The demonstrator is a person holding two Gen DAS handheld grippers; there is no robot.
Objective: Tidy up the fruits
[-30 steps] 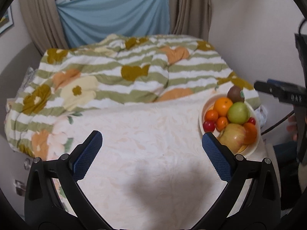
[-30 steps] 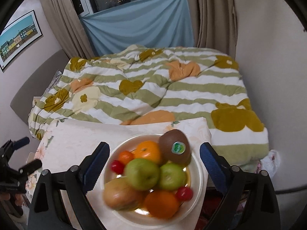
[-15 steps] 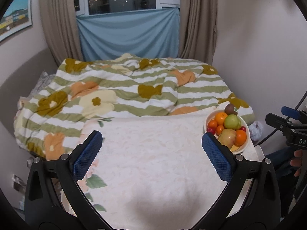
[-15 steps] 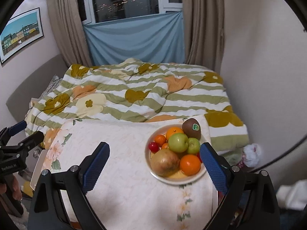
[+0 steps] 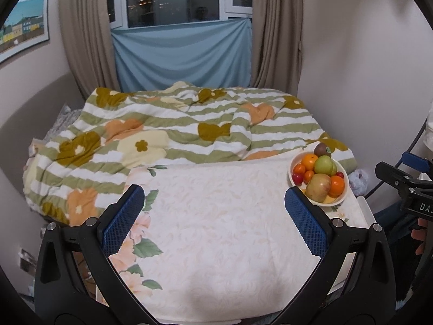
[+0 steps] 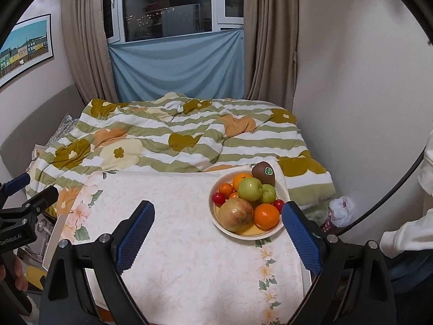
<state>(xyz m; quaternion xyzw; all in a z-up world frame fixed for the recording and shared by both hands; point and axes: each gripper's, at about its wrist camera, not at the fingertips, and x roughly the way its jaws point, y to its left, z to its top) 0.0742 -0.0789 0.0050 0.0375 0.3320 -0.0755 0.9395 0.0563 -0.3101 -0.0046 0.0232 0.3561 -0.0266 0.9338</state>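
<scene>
A cream bowl [image 6: 283, 191] [image 5: 342, 199] stands at the right side of a table with a pale floral cloth [image 6: 189, 211] [image 5: 216, 216]. It is heaped with fruit: a brown kiwi [image 6: 263, 173], two green apples [image 6: 250, 188], oranges [image 6: 266, 215], a large yellowish apple [image 6: 236, 214] and small red fruits [image 6: 218, 197]. My left gripper [image 5: 213, 204] is open and empty above the middle of the cloth. My right gripper [image 6: 217, 226] is open and empty, held back from the bowl's near rim.
A bed with a green-striped flowered quilt [image 5: 176, 135] lies just behind the table. Curtains and a window with blue fabric [image 5: 184, 51] are at the back. A wall runs along the right. A white plastic bag [image 6: 339, 208] lies on the floor by the bed.
Both grippers have pulled back and up from the table, so the bowl looks smaller and farther. Both stay open and empty. The fruit has not moved.
</scene>
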